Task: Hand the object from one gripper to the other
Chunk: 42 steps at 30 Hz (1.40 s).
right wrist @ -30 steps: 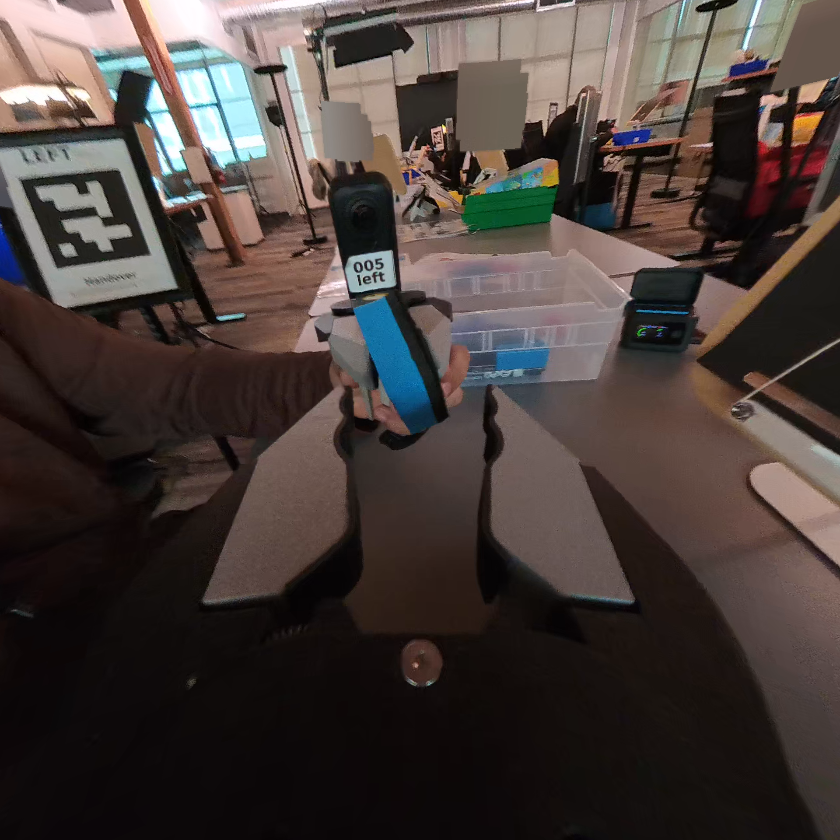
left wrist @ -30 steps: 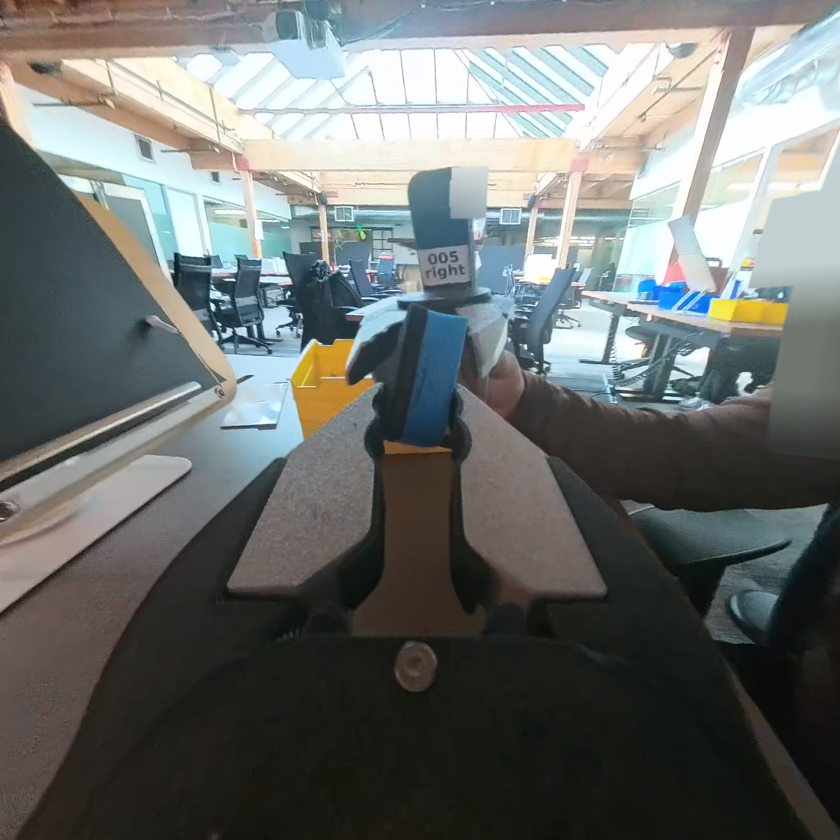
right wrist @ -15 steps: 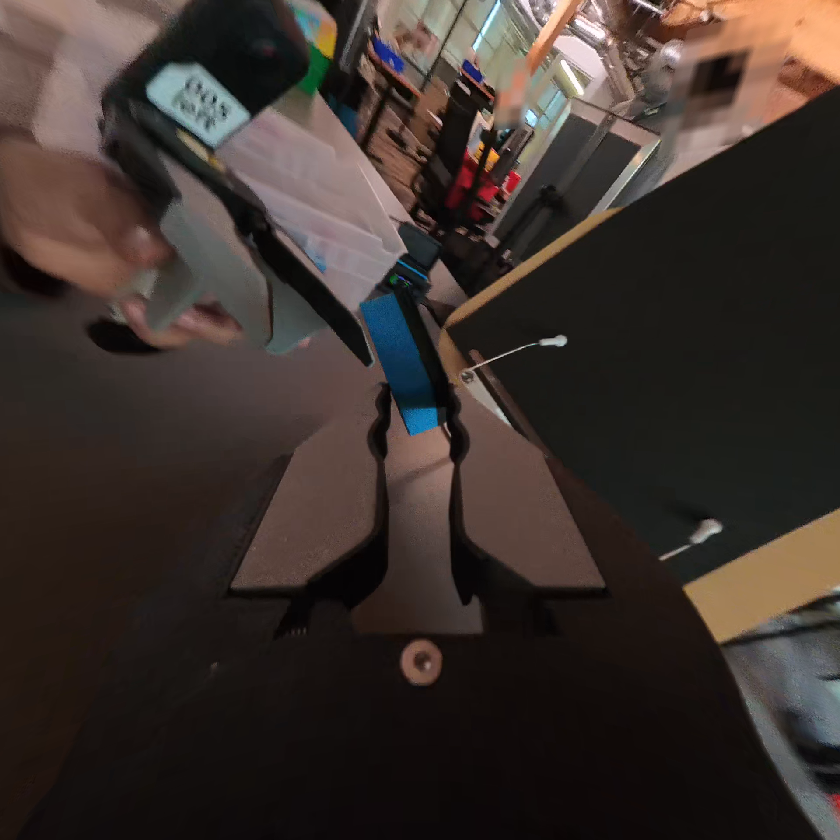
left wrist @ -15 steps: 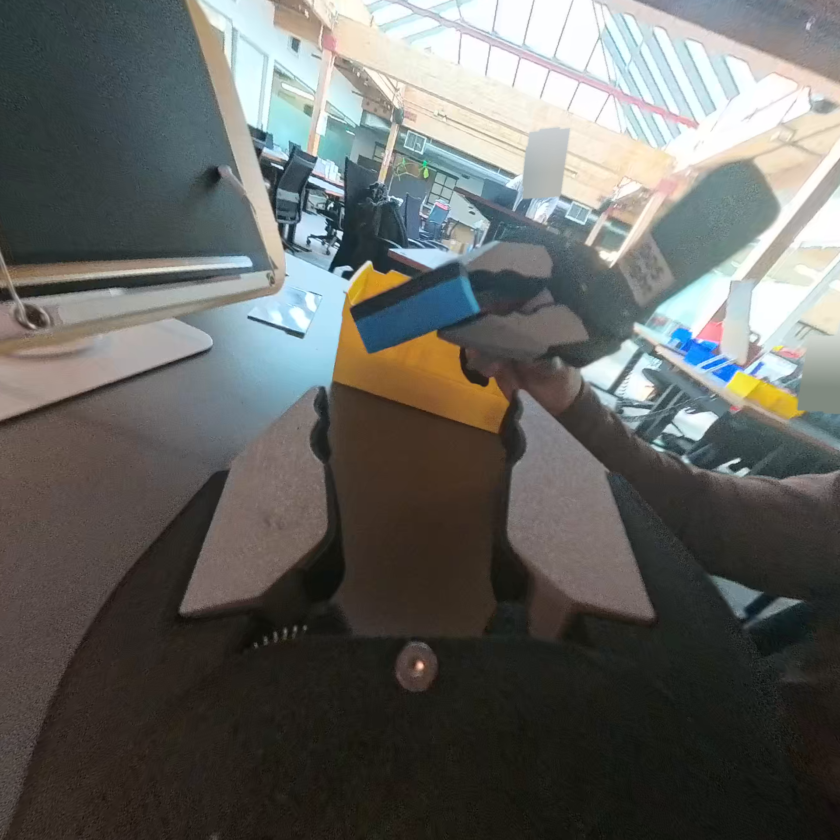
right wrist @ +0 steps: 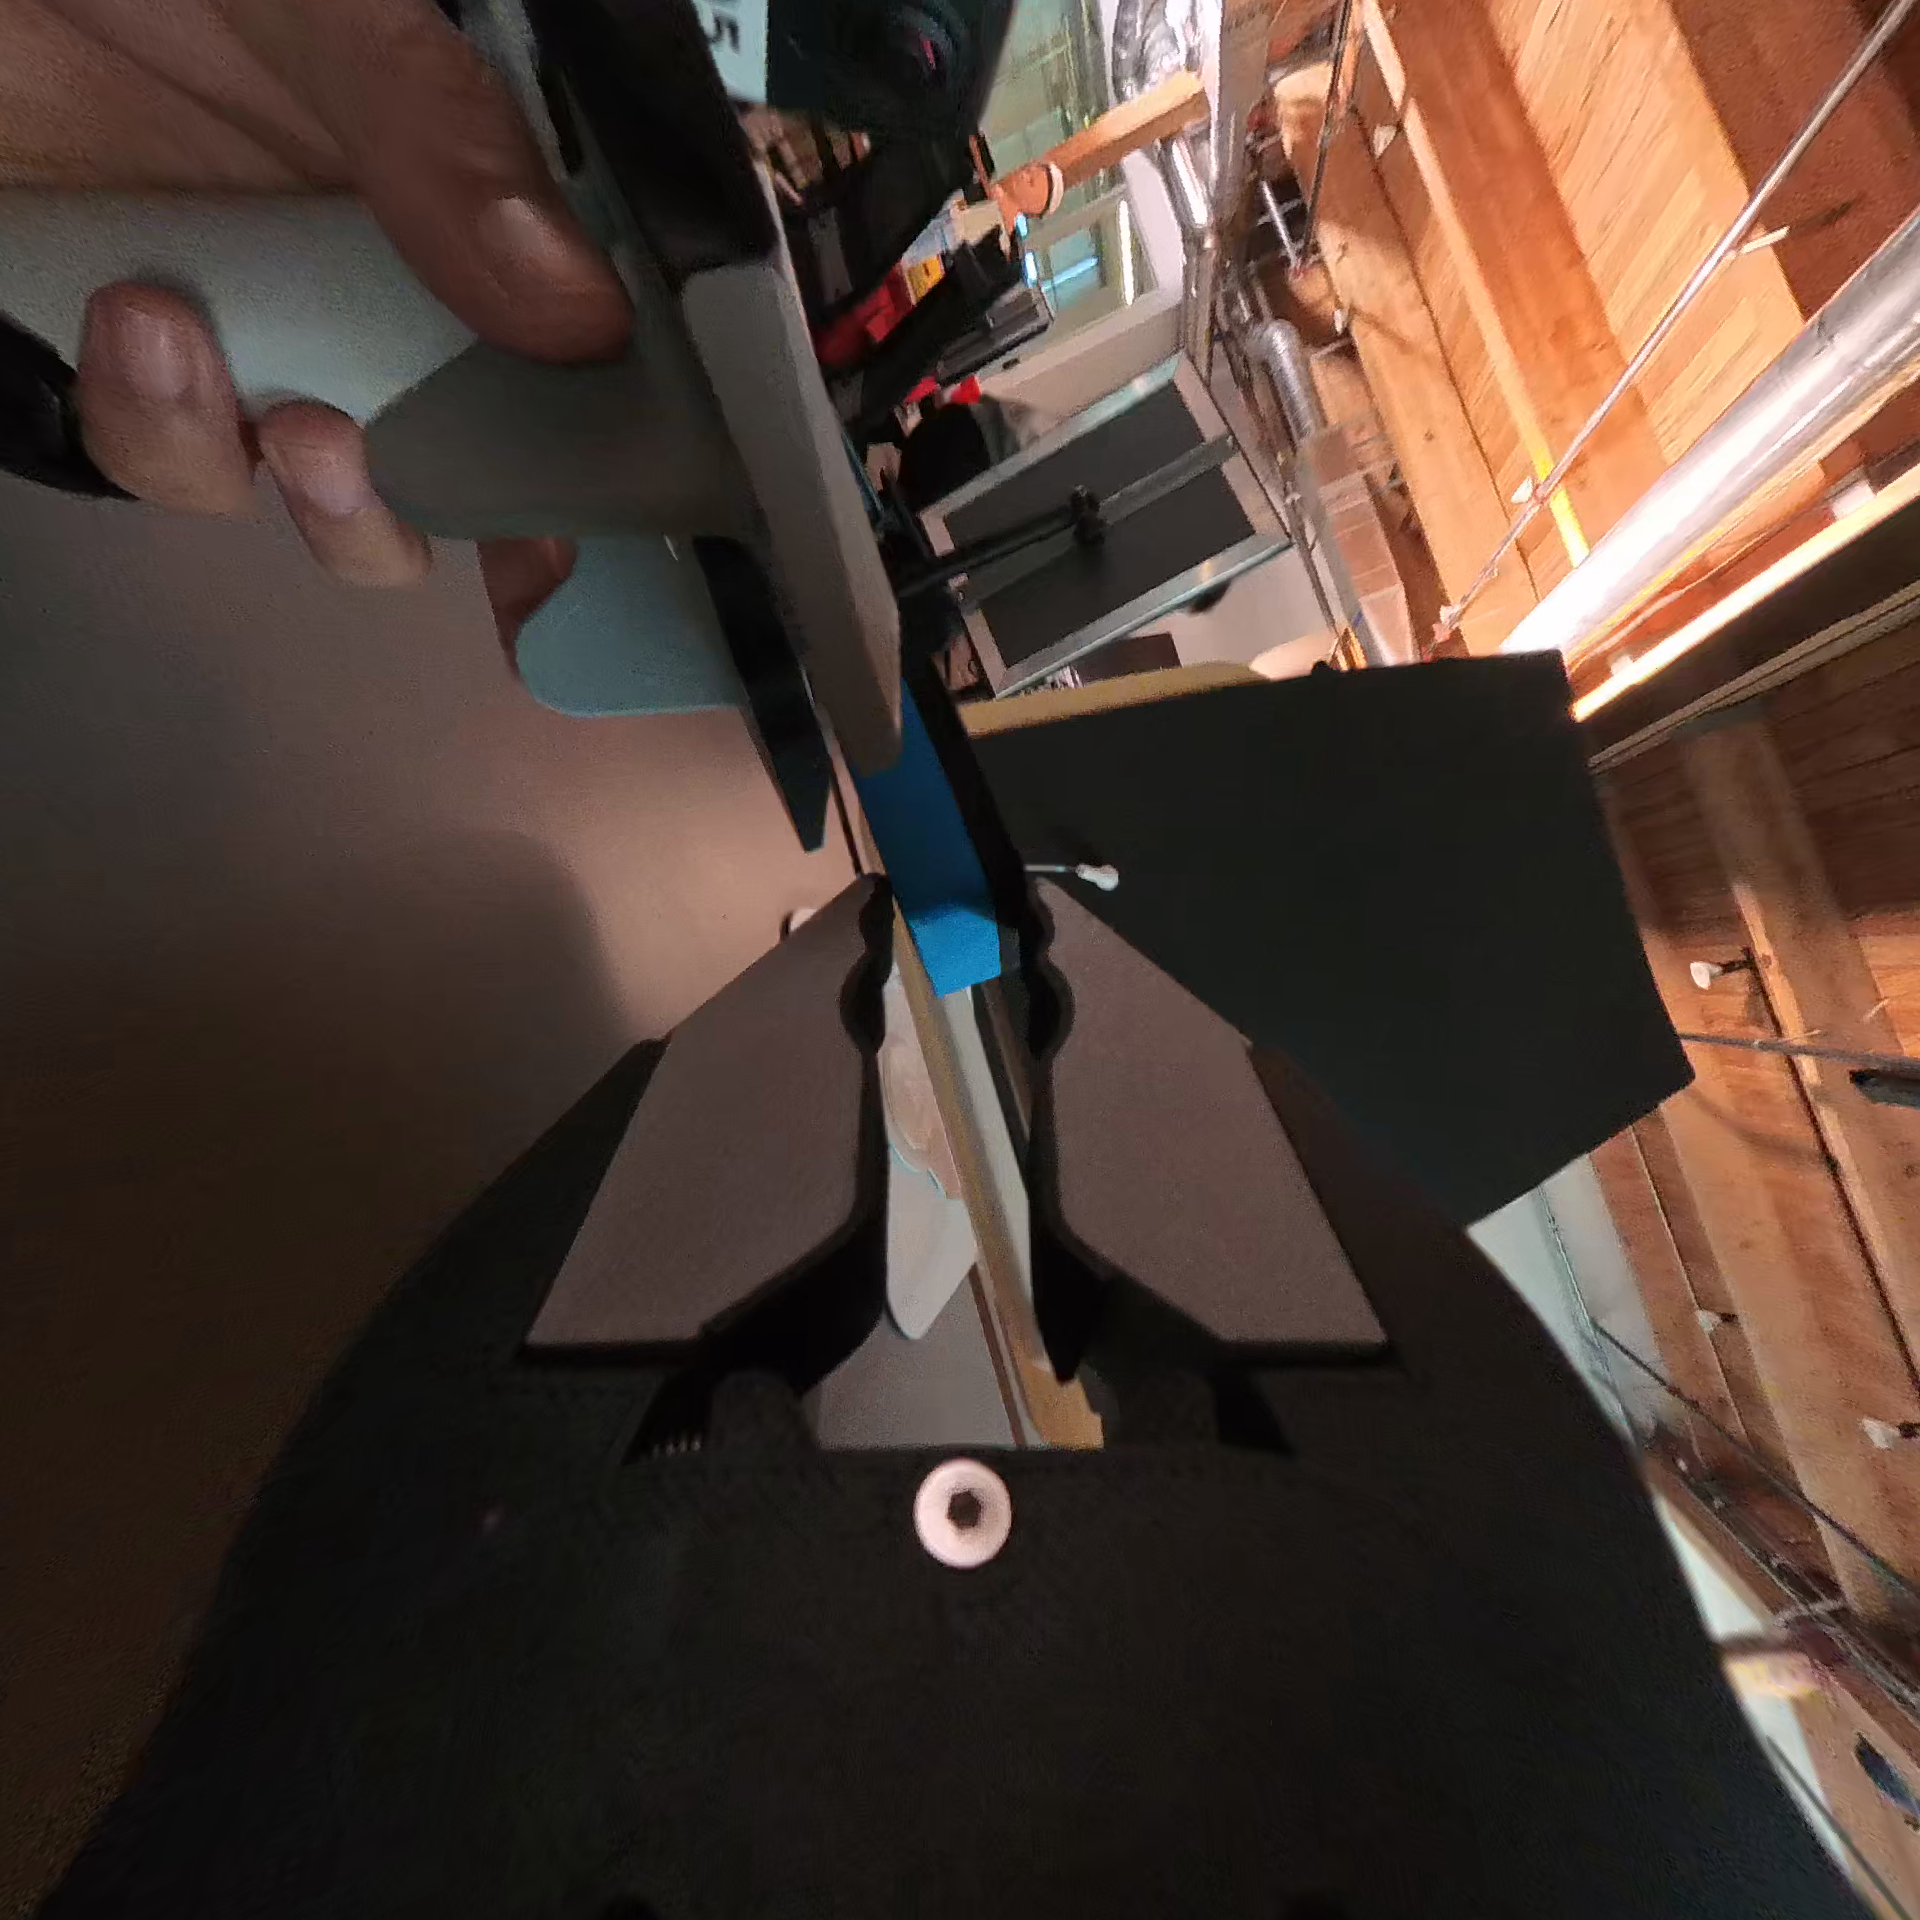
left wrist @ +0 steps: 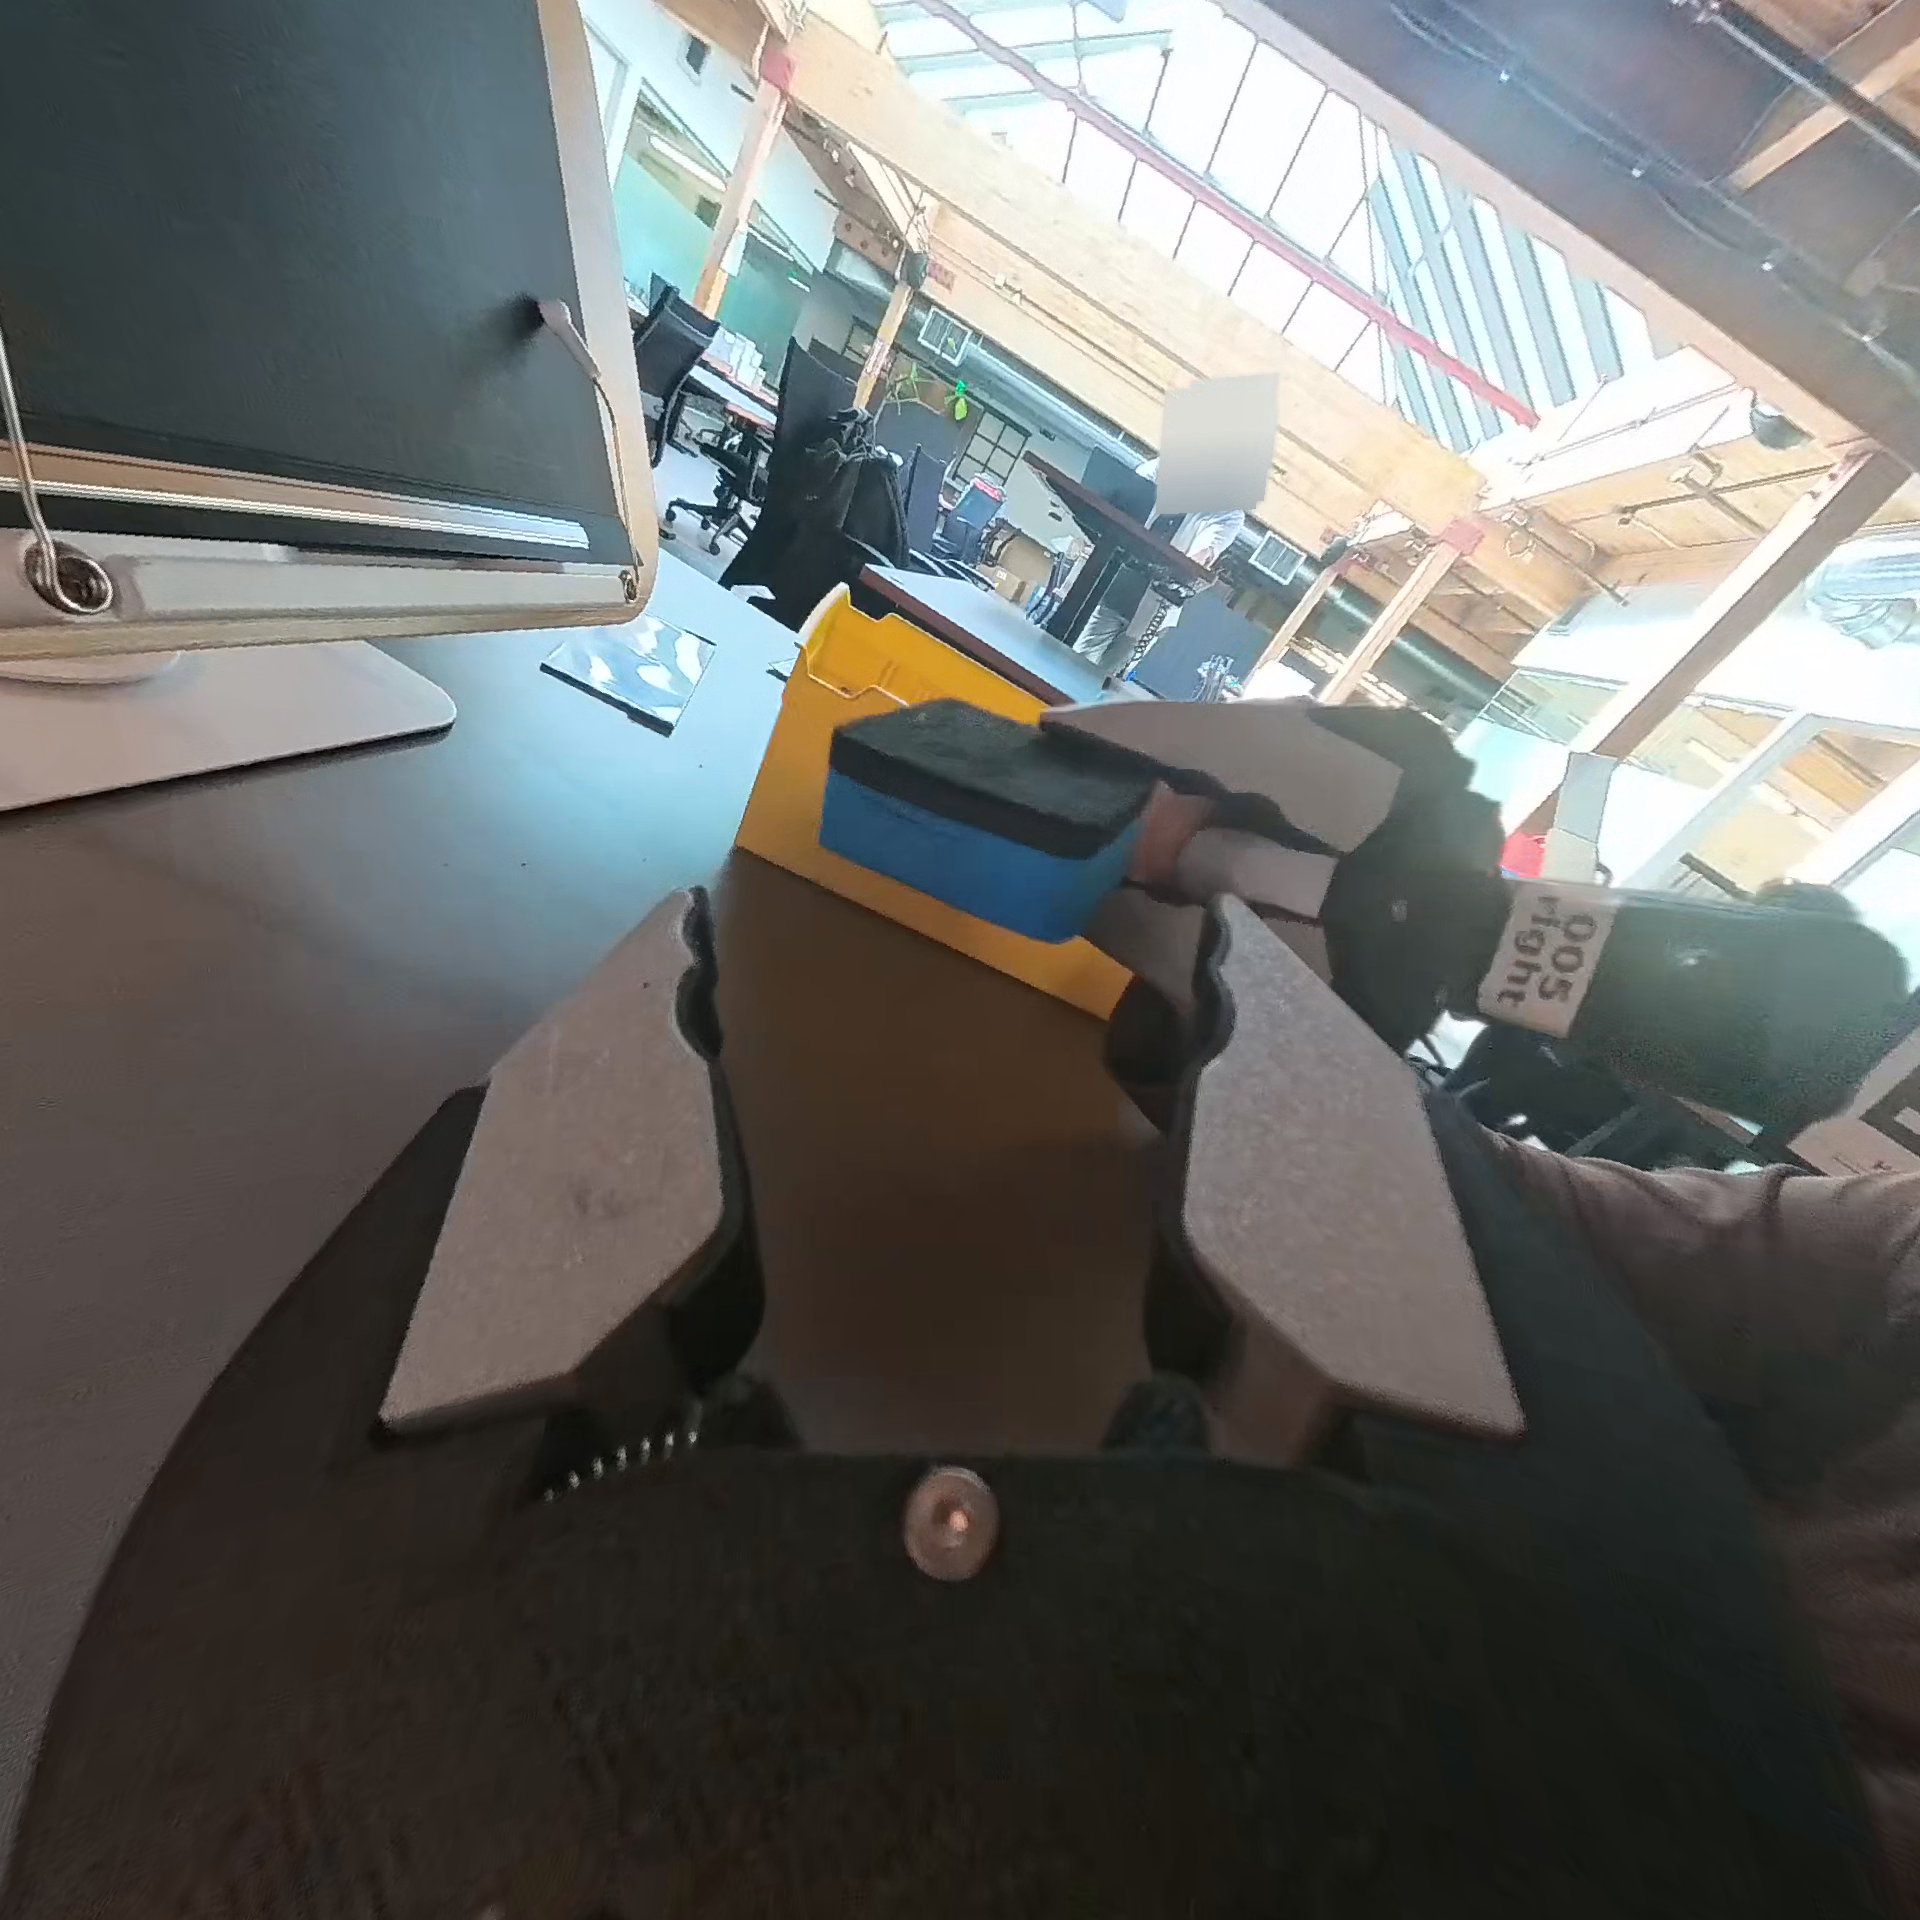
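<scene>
Fingers of your left gripper (left wrist: 954,971) stand spread and empty; the blue foam block with a black felt face (left wrist: 977,829) hangs just past their tips, toward one o'clock. Its long axis runs crosswise, nine to three. Your right gripper (right wrist: 958,940) clamps the block's (right wrist: 935,873) end, near the yellow plastic bin (left wrist: 883,727).
</scene>
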{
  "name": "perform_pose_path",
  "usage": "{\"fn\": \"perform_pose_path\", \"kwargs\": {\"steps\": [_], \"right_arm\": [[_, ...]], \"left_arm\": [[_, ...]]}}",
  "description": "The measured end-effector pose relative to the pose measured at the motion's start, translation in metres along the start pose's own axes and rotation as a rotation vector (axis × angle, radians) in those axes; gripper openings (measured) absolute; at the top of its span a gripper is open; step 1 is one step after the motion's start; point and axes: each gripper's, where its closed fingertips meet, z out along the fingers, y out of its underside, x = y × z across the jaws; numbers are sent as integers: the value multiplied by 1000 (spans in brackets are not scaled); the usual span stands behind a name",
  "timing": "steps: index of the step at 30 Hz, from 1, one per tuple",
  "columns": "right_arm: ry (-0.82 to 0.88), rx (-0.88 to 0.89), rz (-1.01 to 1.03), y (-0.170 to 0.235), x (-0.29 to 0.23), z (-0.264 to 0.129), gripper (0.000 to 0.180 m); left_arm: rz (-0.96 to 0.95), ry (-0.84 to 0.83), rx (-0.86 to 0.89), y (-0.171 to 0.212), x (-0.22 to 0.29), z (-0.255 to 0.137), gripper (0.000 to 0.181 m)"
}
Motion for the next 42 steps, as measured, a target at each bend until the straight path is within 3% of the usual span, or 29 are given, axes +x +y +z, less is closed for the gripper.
{"fn": "perform_pose_path", "kwargs": {"steps": [4, 6, 11, 13, 18, 20, 25, 31, 32, 33, 35, 38, 42], "right_arm": [[-35, 78, 14, -15, -6, -5, 20], [-36, 110, 35, -20, -5, -8, 21], [-120, 146, 212, -18, -9, -8, 28], [-231, 170, 352, -18, -17, -8, 38], [-487, 250, 779, -15, -11, -16, 41], [-545, 288, 942, -12, -2, -19, 57], [-769, 447, 1319, -18, 12, -30, 67], [-1052, 507, 1462, -39, -5, -38, 58], [-1076, 499, 1442, -42, -10, -38, 37], [-1080, 487, 1419, -42, -14, -37, 25], [-1006, 425, 1420, -31, -11, -27, 22], [-633, 172, 1186, 16, -8, -3, 21], [-223, 93, 1037, 36, 41, -11, 22]], "left_arm": [[29, 58, 33, -6, 10, -3, 80], [71, 116, 35, -7, 21, -5, 55], [301, 23, 27, -11, 19, -8, 53], [478, -66, -5, -9, 15, -8, 52], [981, -217, -28, -10, 19, -9, 53], [1102, -227, 14, -14, 28, -11, 53], [1285, -172, 100, -15, 51, -13, 53], [1359, -112, 111, -2, 65, -4, 52], [1359, -113, 93, 1, 64, -2, 52], [1348, -131, 71, 3, 59, -1, 52], [1279, -208, 19, 4, 41, 1, 53], [1131, -366, -135, 10, 0, 2, 55], [945, -468, -255, 21, -34, -1, 47]]}}
